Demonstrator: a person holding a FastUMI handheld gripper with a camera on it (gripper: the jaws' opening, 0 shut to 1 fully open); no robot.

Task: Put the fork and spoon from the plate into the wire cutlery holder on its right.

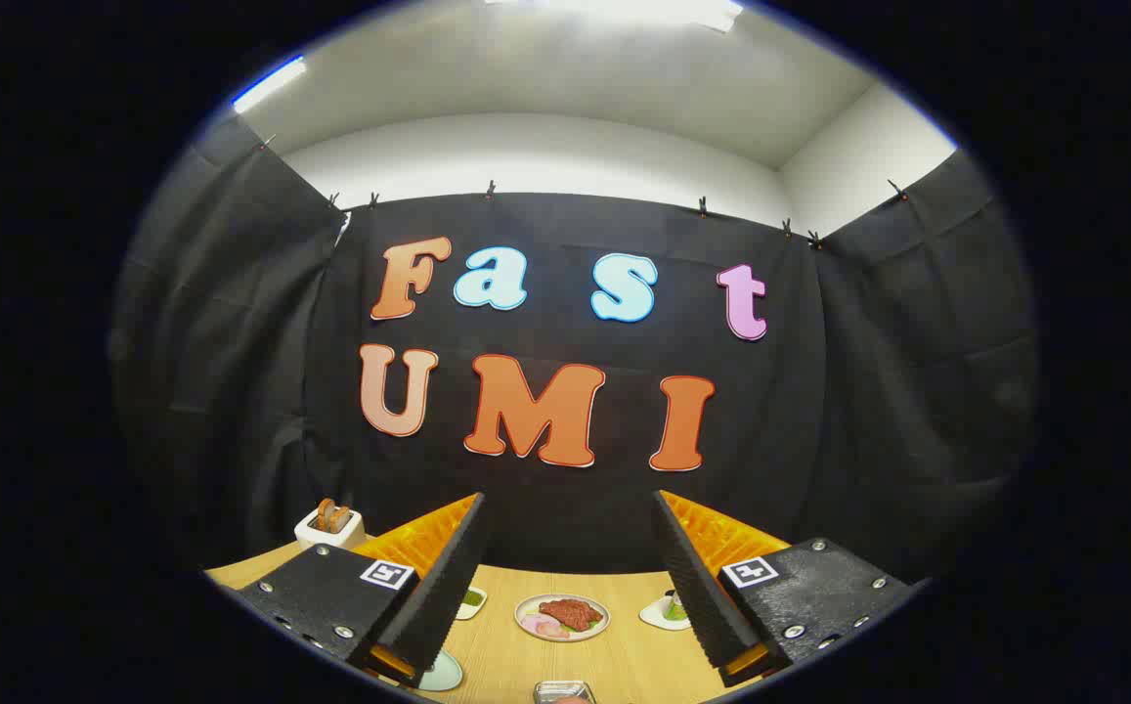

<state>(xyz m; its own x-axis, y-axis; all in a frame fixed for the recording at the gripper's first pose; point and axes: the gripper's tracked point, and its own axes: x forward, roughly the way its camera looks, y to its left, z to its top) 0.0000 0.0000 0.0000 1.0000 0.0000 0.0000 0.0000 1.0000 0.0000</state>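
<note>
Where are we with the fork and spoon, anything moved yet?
Nothing looks done. The gripper is open and empty, raised above the table, fingers wide apart. Between them, farther across the table, sits a plate of food; I can't make out a fork, spoon or wire holder from here. Both pick-ups and drops into the holder seem left.

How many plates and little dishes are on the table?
4, though more may hide behind the open tool. A plate of food lies between its fingers, a small dish by the left finger, another dish by the right finger, and a pale plate nearest.
</note>
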